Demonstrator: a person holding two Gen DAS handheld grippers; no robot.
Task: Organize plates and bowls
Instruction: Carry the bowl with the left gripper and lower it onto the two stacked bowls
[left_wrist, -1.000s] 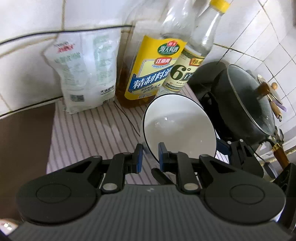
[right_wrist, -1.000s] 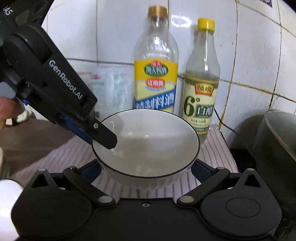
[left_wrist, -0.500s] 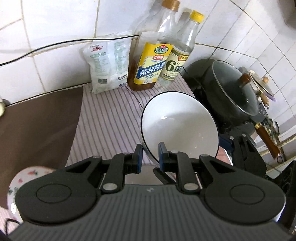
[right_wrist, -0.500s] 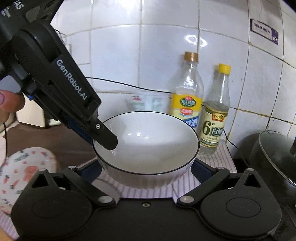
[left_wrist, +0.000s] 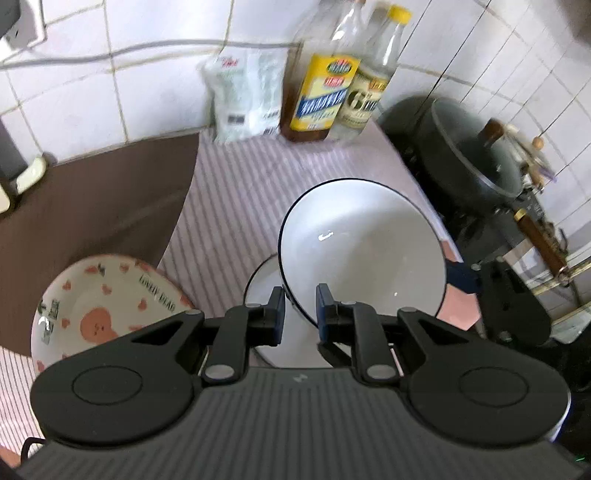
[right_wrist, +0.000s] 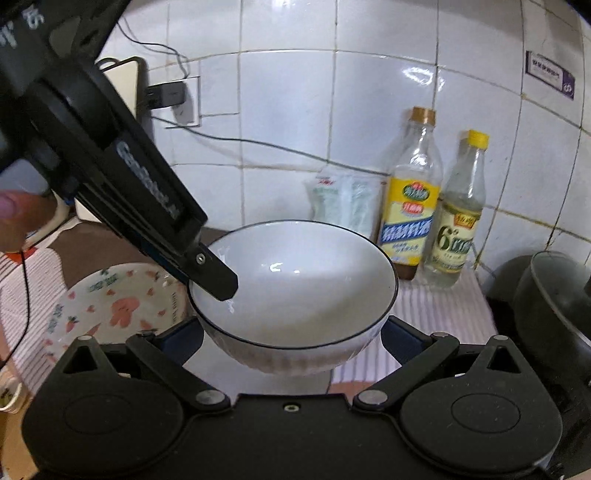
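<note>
A white bowl with a dark rim (left_wrist: 364, 251) (right_wrist: 295, 291) hangs in the air above the counter. My left gripper (left_wrist: 300, 312) is shut on its near rim; in the right wrist view it (right_wrist: 218, 286) reaches in from the upper left. My right gripper (right_wrist: 291, 339) spans the bowl's sides with its jaws wide, and its blue pad (left_wrist: 461, 277) shows at the bowl's right edge. A second white dish (left_wrist: 264, 295) lies under the bowl. A white plate with pink bear prints (left_wrist: 107, 306) (right_wrist: 114, 306) lies to the left.
A striped cloth (left_wrist: 251, 206) covers the counter, with brown countertop (left_wrist: 92, 206) to its left. Two bottles (left_wrist: 325, 88) (right_wrist: 412, 206) and a white bag (left_wrist: 247, 96) stand against the tiled wall. A dark lidded pot (left_wrist: 476, 147) sits at the right.
Both grippers have carried the bowl back and up from the bottles. The bear-print plate and the second white dish have come into view below.
</note>
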